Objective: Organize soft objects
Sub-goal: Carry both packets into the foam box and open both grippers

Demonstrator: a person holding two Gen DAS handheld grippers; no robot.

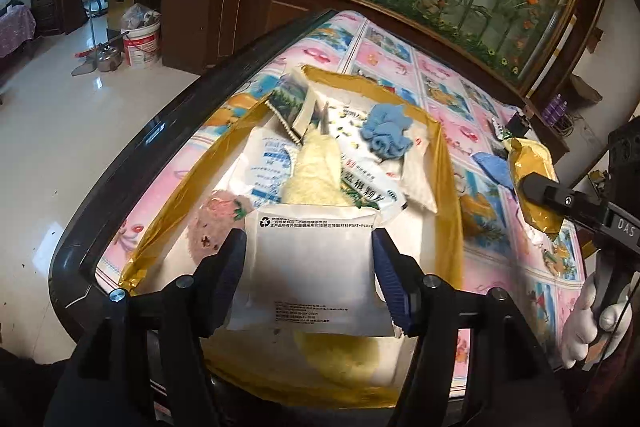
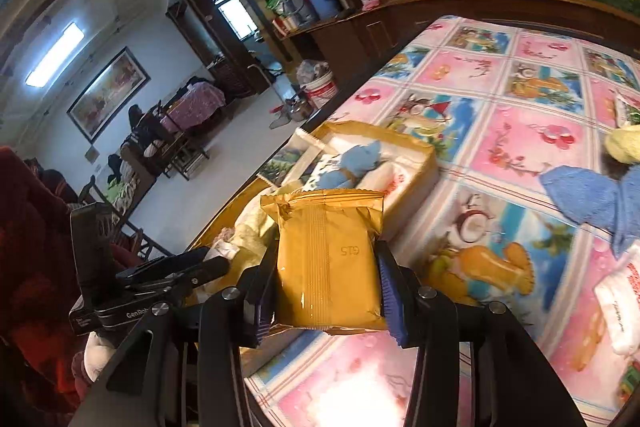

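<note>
My left gripper (image 1: 308, 275) has its fingers (image 1: 390, 283) spread wide, one pressed against each side edge of a white pouch (image 1: 312, 267) with recycling print, held over the near end of the gold box (image 1: 448, 187). Inside that box, toward 12 o'clock from the pouch, lie a cream fuzzy cloth (image 1: 316, 167), more printed sachets and a blue cloth (image 1: 386, 131); a pink plush piece (image 1: 218, 223) sits at 10 o'clock. My right gripper (image 2: 324, 291) has its fingers (image 2: 394, 303) about half open, clamped on a gold foil packet (image 2: 328, 259), upright, above the desk (image 2: 520, 131) just beside the box's right wall. Another blue cloth (image 2: 592, 199) lies on the desk at 2 o'clock.
</note>
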